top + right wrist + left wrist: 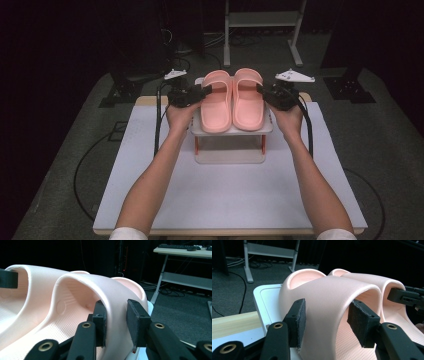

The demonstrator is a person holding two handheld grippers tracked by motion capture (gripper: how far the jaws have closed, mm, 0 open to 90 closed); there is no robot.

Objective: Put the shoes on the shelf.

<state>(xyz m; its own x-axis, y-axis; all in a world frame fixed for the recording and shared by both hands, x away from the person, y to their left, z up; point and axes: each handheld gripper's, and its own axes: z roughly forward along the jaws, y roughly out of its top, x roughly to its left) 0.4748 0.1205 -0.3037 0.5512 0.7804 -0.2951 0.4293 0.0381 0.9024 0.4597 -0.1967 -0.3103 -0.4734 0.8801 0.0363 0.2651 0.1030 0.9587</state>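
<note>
Two pink slippers stand side by side on a small white rack (200,131) at the table's far middle. My left gripper (206,91) (326,322) comes in from the left and is shut on the left slipper (216,102) (324,297); both pads press the edges of its broad strap. From the other side, my right gripper (261,90) (116,323) is shut on the right slipper (248,100) (82,287), one jaw inside the strap and one outside. Both slippers rest on the rack's top shelf.
The rack has red legs and a lower tray (230,156). A white mat (225,195) covers the table in front of it. A wooden strip (234,323) edges the table's far side. Beyond it are dark floor, cables and a desk frame (262,30).
</note>
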